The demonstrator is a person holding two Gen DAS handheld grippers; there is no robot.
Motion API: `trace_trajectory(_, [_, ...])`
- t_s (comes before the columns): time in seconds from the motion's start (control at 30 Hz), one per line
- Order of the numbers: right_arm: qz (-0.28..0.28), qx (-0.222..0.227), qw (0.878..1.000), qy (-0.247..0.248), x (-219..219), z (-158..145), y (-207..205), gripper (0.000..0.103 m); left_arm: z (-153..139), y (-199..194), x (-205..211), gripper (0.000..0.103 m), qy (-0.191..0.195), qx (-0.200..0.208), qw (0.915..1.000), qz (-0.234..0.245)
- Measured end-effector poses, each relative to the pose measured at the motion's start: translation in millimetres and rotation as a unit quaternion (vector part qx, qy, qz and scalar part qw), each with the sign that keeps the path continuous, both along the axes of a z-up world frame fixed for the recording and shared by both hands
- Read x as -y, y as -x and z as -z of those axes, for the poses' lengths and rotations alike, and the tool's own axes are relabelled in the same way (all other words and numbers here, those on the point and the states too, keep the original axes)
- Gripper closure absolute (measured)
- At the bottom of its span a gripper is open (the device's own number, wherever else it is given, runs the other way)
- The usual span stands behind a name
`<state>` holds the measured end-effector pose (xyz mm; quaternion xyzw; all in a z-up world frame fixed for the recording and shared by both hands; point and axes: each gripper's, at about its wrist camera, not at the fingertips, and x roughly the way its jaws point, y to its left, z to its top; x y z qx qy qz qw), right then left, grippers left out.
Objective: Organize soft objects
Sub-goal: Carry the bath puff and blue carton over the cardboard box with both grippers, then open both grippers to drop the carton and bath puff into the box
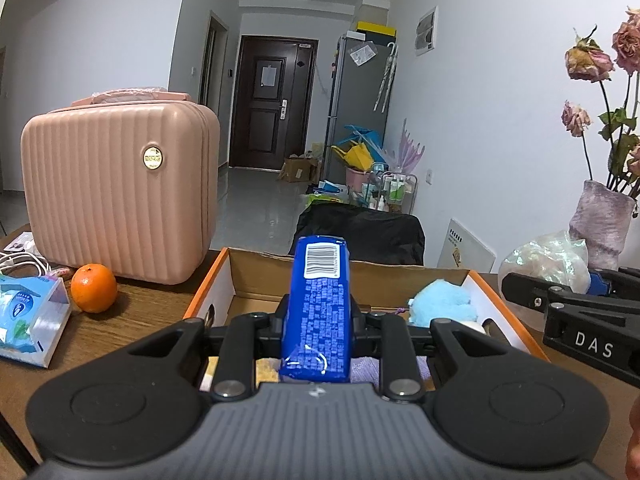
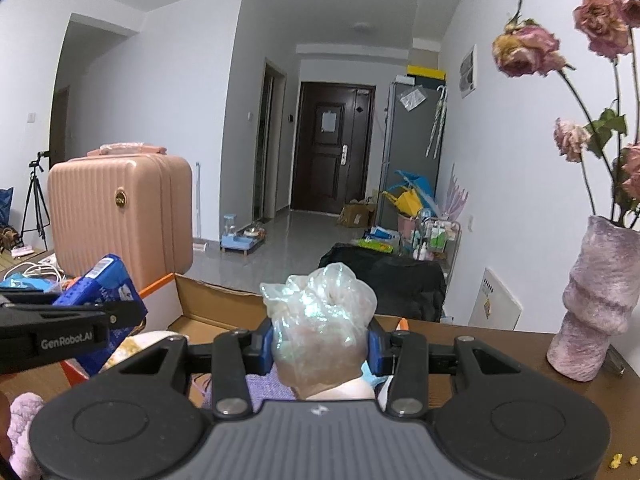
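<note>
My left gripper (image 1: pixel 318 316) is shut on a blue tissue pack (image 1: pixel 318 308) and holds it upright over the open cardboard box (image 1: pixel 256 268). The pack also shows in the right wrist view (image 2: pixel 100 284), at the left. My right gripper (image 2: pixel 320 344) is shut on a clear crinkled plastic bag (image 2: pixel 320 320) of soft stuff, above the same box (image 2: pixel 216 300). The bag shows in the left wrist view (image 1: pixel 548 260) at the right. A light blue plush (image 1: pixel 442 302) and a purple cloth (image 1: pixel 364 368) lie inside the box. A pink fluffy item (image 2: pixel 22 424) sits at the lower left.
A pink hard case (image 1: pixel 116 192) stands at the left on the brown table (image 1: pixel 120 320), with an orange (image 1: pixel 94 288), a wipes box (image 1: pixel 28 320) and white cables (image 1: pixel 24 260) near it. A purple vase (image 2: pixel 592 304) of dried roses stands at the right.
</note>
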<state>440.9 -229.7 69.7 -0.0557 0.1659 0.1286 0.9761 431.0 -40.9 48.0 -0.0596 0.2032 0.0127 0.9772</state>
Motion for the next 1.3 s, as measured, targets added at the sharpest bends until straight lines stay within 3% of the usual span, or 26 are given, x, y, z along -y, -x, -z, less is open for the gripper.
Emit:
trace_trajectory(0.53, [-0.005, -0.052, 0.998, 0.034, -16.8, 14.2, -48.2, 0.061, 10.8, -36.1, 0.8, 0.079, -0.012, -0.032, 0.9992, -0.023])
trace_trajectory(0.93, [-0.002, -0.067, 0.997, 0.043, -20.0, 27.4, -58.5, 0.061, 21.5, -46.2, -4.5, 0.079, -0.019, -0.047, 0.9983, -0.029])
trace_trajectory(1.1, [0.003, -0.07, 0.997, 0.043, -19.3, 29.2, -62.4, 0.054, 21.6, -46.4, -4.3, 0.077, -0.018, -0.046, 0.9982, -0.033])
trace_trajectory(1.17, [0.006, -0.069, 0.997, 0.042, -18.5, 29.0, -62.7, 0.047, 20.8, -45.4, -5.2, 0.07, -0.017, -0.042, 0.9984, -0.035])
trace_trajectory(1.2, [0.009, -0.068, 0.997, 0.041, -18.6, 28.7, -63.3, 0.039, 20.4, -44.9, -5.6, 0.065, -0.016, -0.041, 0.9984, -0.036])
trace_trajectory(1.27, [0.017, -0.068, 0.997, 0.04, -17.1, 28.9, -63.7, 0.028, 19.7, -43.2, -5.9, 0.041, -0.021, -0.035, 0.998, -0.049])
trace_trajectory(1.3, [0.021, -0.067, 0.997, 0.04, -16.4, 28.9, -63.9, 0.022, 19.3, -42.2, -5.9, 0.037, -0.026, -0.031, 0.9976, -0.057])
